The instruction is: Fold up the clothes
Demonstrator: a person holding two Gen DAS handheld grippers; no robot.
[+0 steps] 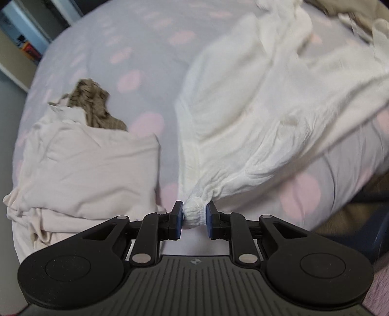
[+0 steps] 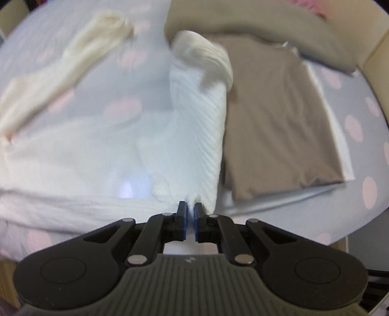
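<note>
A white ribbed garment (image 1: 262, 102) lies spread across the bed, stretched between my two grippers. In the left wrist view my left gripper (image 1: 194, 215) is shut on a bunched, gathered edge of it, the blue pads pressing both sides of the wad. In the right wrist view my right gripper (image 2: 190, 214) is shut on a thin corner of the same white garment (image 2: 189, 126), whose ribbed cloth runs up and away from the fingers. Both grippers point steeply down at the bed.
The bed sheet (image 1: 136, 48) is pale lilac with pink spots. A crumpled pale pink garment (image 1: 85, 165) and a brown knit piece (image 1: 94, 107) lie left. A folded taupe garment (image 2: 277, 116) lies right, a cream garment (image 2: 73, 60) far left, a taupe pillow (image 2: 255, 21) behind.
</note>
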